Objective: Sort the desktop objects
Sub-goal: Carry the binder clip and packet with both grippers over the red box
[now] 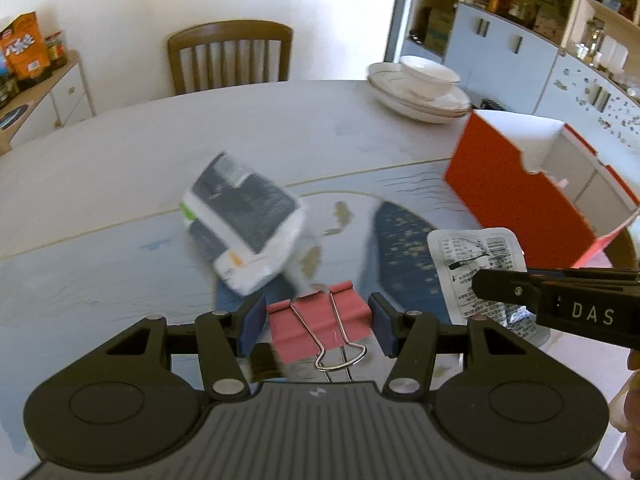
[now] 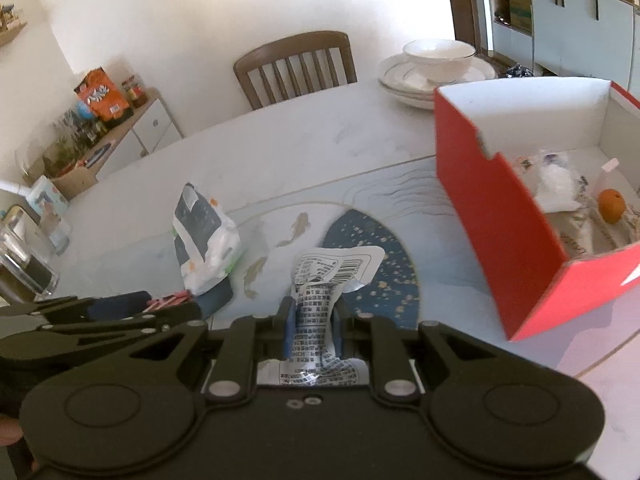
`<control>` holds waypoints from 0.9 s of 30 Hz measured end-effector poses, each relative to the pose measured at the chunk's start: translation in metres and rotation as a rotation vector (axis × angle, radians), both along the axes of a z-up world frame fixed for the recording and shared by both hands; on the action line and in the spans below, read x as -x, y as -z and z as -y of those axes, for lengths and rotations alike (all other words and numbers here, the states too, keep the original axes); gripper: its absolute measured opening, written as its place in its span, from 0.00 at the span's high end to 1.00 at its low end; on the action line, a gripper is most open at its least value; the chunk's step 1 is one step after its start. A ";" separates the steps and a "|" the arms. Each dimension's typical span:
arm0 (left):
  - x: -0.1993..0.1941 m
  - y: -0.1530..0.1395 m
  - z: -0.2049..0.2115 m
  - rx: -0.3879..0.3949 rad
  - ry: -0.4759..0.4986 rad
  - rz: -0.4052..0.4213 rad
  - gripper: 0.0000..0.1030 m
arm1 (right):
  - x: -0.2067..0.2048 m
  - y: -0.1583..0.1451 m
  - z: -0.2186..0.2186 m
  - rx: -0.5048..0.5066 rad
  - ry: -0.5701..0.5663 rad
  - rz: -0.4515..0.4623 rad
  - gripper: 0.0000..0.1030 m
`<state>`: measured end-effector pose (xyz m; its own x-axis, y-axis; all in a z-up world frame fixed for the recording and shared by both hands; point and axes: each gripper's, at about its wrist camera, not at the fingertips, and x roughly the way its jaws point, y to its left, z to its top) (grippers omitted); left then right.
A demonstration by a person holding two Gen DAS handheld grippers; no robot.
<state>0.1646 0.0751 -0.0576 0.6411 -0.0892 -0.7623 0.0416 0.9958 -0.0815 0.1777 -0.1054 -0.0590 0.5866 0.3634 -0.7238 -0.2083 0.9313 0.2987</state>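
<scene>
Through my left wrist camera, my left gripper (image 1: 317,322) grasps one pink binder clip (image 1: 320,326): the blue pads press on its two ends and its wire handles point back at me, with the clip lifted off the table (image 1: 120,148). One white and dark pouch (image 1: 244,220) lies ahead, a little to the left, blurred. At the right edge my right gripper (image 1: 480,284) reaches in, clenched on one white printed sachet (image 1: 476,256). Beyond it to the right stands one red box (image 1: 516,200), open at the top. Far off I count a stack of plates with one bowl (image 1: 430,74) on top, and one wooden chair (image 1: 230,56) behind the table.

Through my right wrist camera, the sachet is pinched between the shut pads and sticks out forward above the table. The box sits near right, and inside it I can see one orange fruit (image 2: 611,205) and some white packets I cannot count. The pouch lies left of centre, and my left gripper shows at the near left edge.

I judge this the carrying step: both items are picked up and not yet in the box. Next I must swing both tools right over the open box and release, one after the other so they do not collide. One pouch would then remain.
</scene>
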 end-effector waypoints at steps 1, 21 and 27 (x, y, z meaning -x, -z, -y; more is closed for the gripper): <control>0.001 -0.002 0.004 0.001 0.008 0.001 0.46 | 0.002 -0.003 0.004 -0.002 0.001 0.005 0.83; 0.002 -0.054 0.106 0.027 0.150 0.064 0.46 | 0.016 -0.054 0.092 0.014 0.050 0.119 0.83; -0.005 -0.064 0.134 0.032 0.174 0.091 0.46 | 0.012 -0.062 0.120 0.020 0.067 0.143 0.83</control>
